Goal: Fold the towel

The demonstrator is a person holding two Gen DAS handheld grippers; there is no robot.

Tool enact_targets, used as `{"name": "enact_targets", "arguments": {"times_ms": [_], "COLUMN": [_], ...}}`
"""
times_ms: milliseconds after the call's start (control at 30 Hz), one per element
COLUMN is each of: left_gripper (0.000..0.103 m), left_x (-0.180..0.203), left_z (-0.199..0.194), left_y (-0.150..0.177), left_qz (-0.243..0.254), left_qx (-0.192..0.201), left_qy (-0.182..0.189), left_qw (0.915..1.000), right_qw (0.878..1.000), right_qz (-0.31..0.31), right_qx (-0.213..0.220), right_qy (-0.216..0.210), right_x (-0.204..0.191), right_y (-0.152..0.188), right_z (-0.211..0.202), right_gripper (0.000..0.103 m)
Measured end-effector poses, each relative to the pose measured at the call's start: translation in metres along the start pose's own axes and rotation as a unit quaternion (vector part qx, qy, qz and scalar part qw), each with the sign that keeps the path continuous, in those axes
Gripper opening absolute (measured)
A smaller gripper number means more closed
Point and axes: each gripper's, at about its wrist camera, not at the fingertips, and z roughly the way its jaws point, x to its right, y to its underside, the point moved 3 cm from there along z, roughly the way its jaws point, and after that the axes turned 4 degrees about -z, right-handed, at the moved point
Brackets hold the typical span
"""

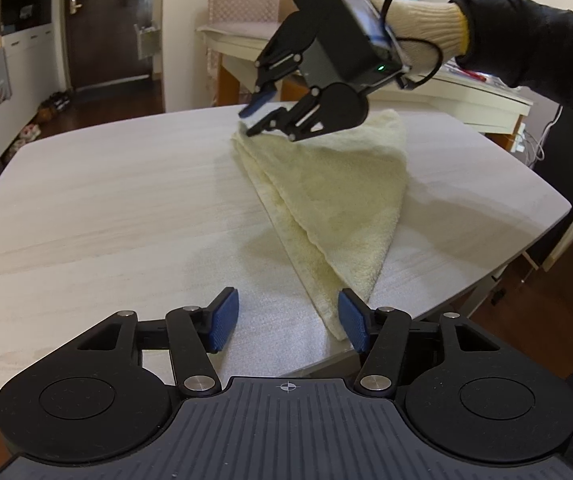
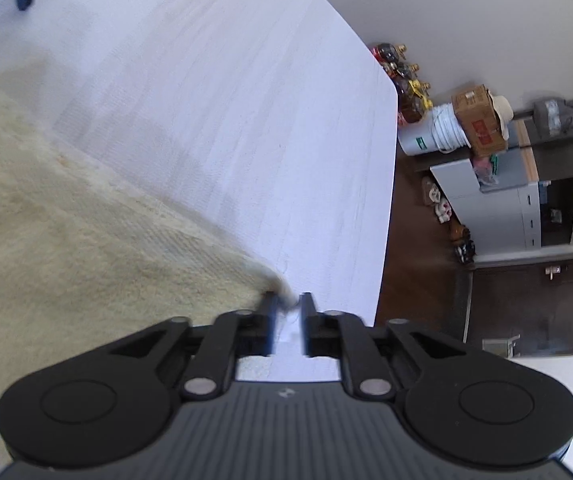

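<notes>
A pale yellow towel (image 1: pixel 326 196) lies folded into a triangle on the white table (image 1: pixel 98 208). My left gripper (image 1: pixel 288 320) is open, its right pad beside the towel's near tip, which lies between the jaws. My right gripper (image 1: pixel 252 122) hovers at the towel's far corner, jaws slightly apart. In the right wrist view the right gripper (image 2: pixel 288 312) has a narrow gap between its pads, with the towel's (image 2: pixel 66 240) corner tip at the gap; no grip shows.
The table edge (image 2: pixel 386 208) runs close to the right gripper, with dark floor beyond. A second pale table (image 1: pixel 466 96) and a chair (image 1: pixel 242 8) stand behind. Buckets, a box and cabinets (image 2: pixel 466 128) line the wall.
</notes>
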Motion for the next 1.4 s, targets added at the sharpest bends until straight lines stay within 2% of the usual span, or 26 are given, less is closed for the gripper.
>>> {"name": "enact_targets", "arguments": {"times_ms": [67,233,333,433,567,767,867,967,1133,1267,1333,1400], "left_gripper": [0.062,0.064,0.064,0.063,0.063,0.061,0.062,0.062,0.062,0.063,0.063,0.063], "left_x": [0.001,0.001,0.001,0.004,0.011,0.019,0.012,0.005,-0.010,-0.017,-0.019,-0.020], "left_z": [0.000,0.000,-0.001,-0.003,-0.005,-0.011,-0.018,-0.023,-0.032,-0.036,-0.038,-0.039], "left_y": [0.000,0.002,0.003,0.004,0.007,0.008,0.000,-0.012,-0.028,-0.029,-0.026,-0.025], "left_qz": [0.002,0.004,-0.001,-0.003,0.001,0.021,0.045,0.066,0.090,0.088,0.085,0.084], "left_qx": [0.000,0.001,0.001,-0.002,-0.006,-0.006,0.003,0.011,0.026,0.033,0.033,0.033], "left_qy": [0.000,0.000,0.007,0.014,0.022,0.025,0.007,-0.016,-0.045,-0.048,-0.046,-0.043], "left_qw": [1.0000,1.0000,1.0000,0.9999,0.9997,0.9994,0.9990,0.9976,0.9946,0.9944,0.9947,0.9950], "right_qw": [1.000,0.997,0.993,0.986,0.971,0.939,0.925,0.916,0.915,0.921,0.923,0.919], "right_qz": [0.013,0.055,0.101,0.150,0.224,0.328,0.364,0.382,0.381,0.371,0.369,0.379], "right_qx": [0.002,0.001,0.003,0.014,0.047,0.091,0.106,0.123,0.134,0.113,0.102,0.104], "right_qy": [0.010,0.046,0.061,0.065,0.071,0.052,0.037,0.021,0.020,0.032,0.035,0.026], "right_x": [0.003,0.003,-0.006,-0.019,-0.050,-0.089,-0.103,-0.117,-0.124,-0.126,-0.133,-0.132], "right_y": [0.000,0.008,0.014,0.015,0.010,-0.002,-0.011,-0.023,-0.045,-0.058,-0.061,-0.062], "right_z": [-0.005,-0.032,-0.058,-0.088,-0.139,-0.193,-0.205,-0.216,-0.214,-0.200,-0.196,-0.194], "right_gripper": [0.029,0.031,0.039,0.039,0.039,0.044,0.047,0.051,0.051,0.051,0.044,0.039]}}
